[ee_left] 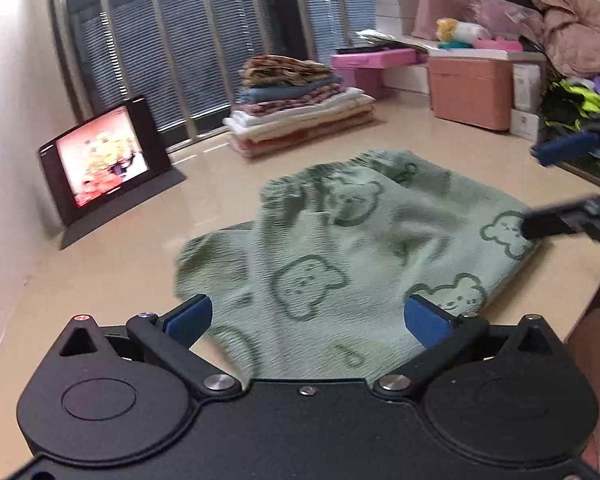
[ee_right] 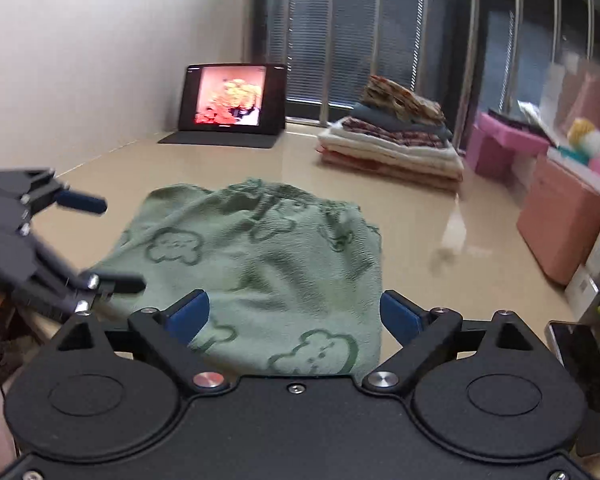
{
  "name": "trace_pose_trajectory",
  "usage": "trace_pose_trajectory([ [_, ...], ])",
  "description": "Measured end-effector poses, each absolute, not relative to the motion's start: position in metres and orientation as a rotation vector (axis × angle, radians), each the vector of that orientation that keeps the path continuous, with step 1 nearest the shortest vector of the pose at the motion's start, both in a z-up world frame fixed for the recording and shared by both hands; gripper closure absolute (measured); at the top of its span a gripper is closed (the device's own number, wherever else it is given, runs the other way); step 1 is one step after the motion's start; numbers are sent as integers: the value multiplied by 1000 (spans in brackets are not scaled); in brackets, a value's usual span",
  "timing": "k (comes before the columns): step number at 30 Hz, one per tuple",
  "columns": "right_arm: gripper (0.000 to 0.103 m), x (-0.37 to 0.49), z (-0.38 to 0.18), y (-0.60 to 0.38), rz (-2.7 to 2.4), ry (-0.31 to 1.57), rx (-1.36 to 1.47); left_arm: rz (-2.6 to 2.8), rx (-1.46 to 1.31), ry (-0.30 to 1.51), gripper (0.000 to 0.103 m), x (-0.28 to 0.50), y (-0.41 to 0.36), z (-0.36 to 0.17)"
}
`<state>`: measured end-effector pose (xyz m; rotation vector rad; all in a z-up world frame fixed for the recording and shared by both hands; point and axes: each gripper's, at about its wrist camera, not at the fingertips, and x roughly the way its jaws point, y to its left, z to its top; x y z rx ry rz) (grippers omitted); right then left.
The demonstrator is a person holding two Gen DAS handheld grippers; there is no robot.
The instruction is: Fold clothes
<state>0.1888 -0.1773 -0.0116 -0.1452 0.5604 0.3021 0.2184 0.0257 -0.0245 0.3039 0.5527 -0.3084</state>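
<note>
The green bear-print towel (ee_left: 364, 248) is judged soft, light, floppy; best pinched at its six-o'clock corners; the left gripper (ee_left: 306, 320) and right gripper (ee_right: 293, 314) are spread wide, nothing held.

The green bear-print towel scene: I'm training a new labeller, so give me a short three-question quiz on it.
1. True or false: the left gripper has its jaws clamped on the green towel.
2. What lies on the table behind the towel, right of the tablet? A) stack of folded cloths B) laundry basket C) iron
3. What animal is printed on the towel?

Key: 1 false, both grippers stand open; 2 A; 3 bears.
</note>
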Motion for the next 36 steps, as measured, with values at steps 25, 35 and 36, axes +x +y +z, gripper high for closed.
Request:
trace_pose_trajectory([
  [25,12,151,-45,-18,513,424,-564,-7,-1,523,0,141,162,-27],
  [35,57,184,-61,33,523,502,-672,-15,-5,524,0,131,177,-31],
  [36,57,185,-61,35,514,508,-671,-18,-11,525,0,132,178,-31],
])
